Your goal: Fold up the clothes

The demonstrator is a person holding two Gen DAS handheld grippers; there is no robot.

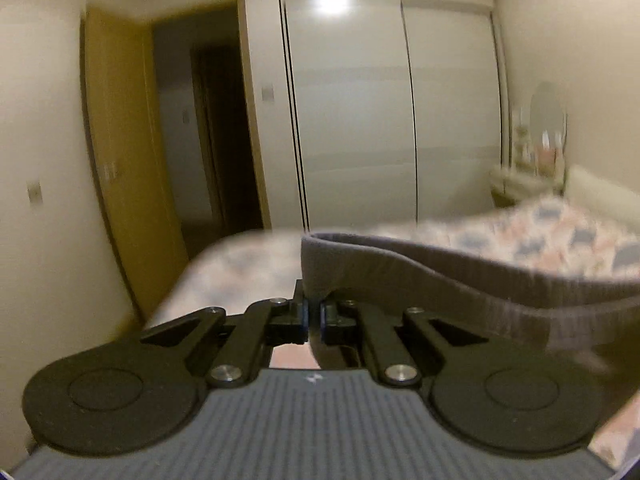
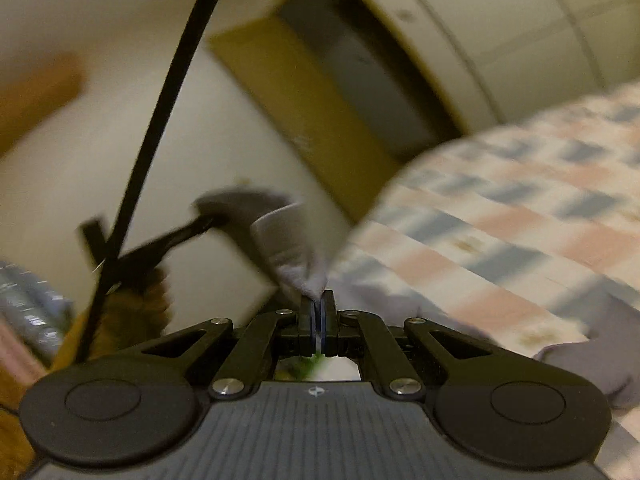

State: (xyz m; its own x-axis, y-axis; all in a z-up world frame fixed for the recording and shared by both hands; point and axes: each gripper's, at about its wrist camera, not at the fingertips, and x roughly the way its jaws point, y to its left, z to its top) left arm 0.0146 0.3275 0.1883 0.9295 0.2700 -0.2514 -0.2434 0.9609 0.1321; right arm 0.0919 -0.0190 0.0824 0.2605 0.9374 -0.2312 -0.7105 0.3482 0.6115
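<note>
**Q.** Where does the garment lie, and what holds it?

**A.** The grey garment (image 1: 460,276) hangs in the air above the patterned bed (image 1: 560,232), pinched at two places. In the left wrist view, the left gripper (image 1: 314,318) has its jaws closed to a thin slit on a thick hemmed edge. That edge rises at 12 o'clock from the fingertips, then runs off as a broad band toward 3 o'clock. In the right wrist view, the right gripper (image 2: 318,316) is likewise clamped narrow on a corner of the cloth, which stands up from the tips toward 11 o'clock.

**Q.** Which relation governs the coming move?

**A.** The long axis of the held edge. It spans from one gripper to the other. Seen from the right gripper, the other gripper sits at about 10 o'clock, dark and blurred, with grey cloth bunched at its tip. More of the grey fabric appears to trail low at 4 o'clock, over the bed, though blur makes this uncertain.

**Q.** Which hand is nearer the bed?

**A.** The pictures do not settle this. Both hold the cloth clear of the covers. In judgement, laying it flat calls for both ends to descend together, keeping the edge taut.

**Q.** Anything else nearby?

**A.** A black cable (image 2: 160,120) crosses the right view at 11 o'clock, apart from the cloth.
</note>
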